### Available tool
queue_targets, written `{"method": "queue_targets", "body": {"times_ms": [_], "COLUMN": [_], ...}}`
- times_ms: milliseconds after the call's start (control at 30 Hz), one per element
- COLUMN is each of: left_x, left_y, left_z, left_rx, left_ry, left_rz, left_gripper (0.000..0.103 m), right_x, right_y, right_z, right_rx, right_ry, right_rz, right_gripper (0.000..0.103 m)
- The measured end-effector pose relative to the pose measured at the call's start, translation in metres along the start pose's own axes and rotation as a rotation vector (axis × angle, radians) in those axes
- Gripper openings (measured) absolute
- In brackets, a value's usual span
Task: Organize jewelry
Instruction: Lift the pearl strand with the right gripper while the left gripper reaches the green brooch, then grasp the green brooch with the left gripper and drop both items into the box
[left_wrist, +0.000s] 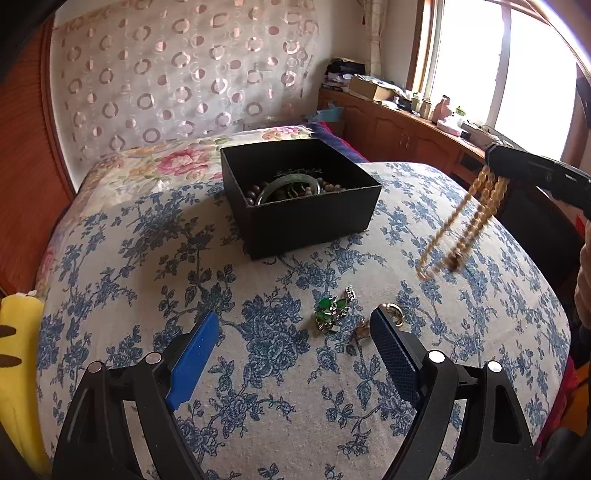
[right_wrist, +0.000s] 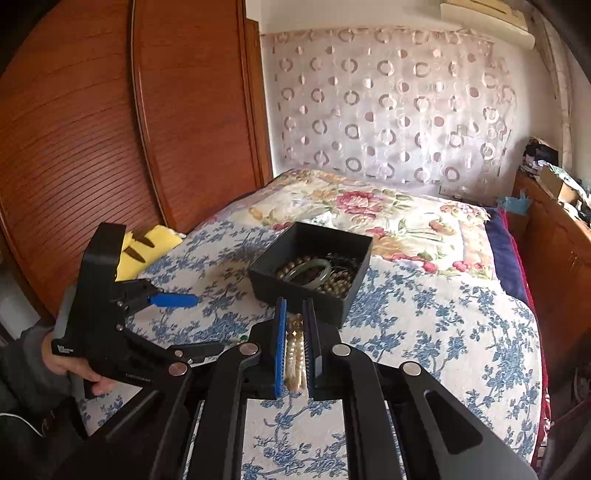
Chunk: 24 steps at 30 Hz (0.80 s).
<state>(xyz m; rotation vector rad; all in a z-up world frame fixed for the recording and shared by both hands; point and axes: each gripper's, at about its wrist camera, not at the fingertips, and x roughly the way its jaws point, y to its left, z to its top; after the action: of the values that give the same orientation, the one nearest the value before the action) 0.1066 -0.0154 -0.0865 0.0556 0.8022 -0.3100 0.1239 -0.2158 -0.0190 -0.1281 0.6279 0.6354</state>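
Note:
A black open box sits on the blue-flowered bedspread, holding a green bangle and brown bead strings; it also shows in the right wrist view. My right gripper is shut on an amber bead necklace, which hangs blurred above the bed right of the box. My left gripper is open, low over the bed. A green-stone bracelet and small gold pieces lie between and by its fingertips.
A floral quilt lies behind the box. A yellow cloth is at the bed's left edge by the wooden wardrobe. A cluttered wooden cabinet runs under the window on the right.

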Motion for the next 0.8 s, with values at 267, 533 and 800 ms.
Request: {"method": "queue_targets", "body": {"times_ms": [267,533,800], "left_x": [0.017,0.034,0.036], "left_y": [-0.010,-0.008,-0.009], "left_z": [0.007,0.011,0.012], "left_rx": [0.027,-0.001,-0.003], "left_ry": [0.045,0.084,0.086], "left_rz": [-0.025,-0.040,-0.061], "left_gripper": [0.059,0.033,0.011], "right_x": [0.012,0.025,0.029], "right_y": [-0.014,-0.018,-0.021], "right_z": [-0.011,-0.021,-0.023], "right_rx": [0.025,0.031,0.033], "right_ry": [0.027,0.051,0.051], "right_rz": [-0.018,-0.012,-0.009], "right_gripper": [0.010,0.010,0.010]}}
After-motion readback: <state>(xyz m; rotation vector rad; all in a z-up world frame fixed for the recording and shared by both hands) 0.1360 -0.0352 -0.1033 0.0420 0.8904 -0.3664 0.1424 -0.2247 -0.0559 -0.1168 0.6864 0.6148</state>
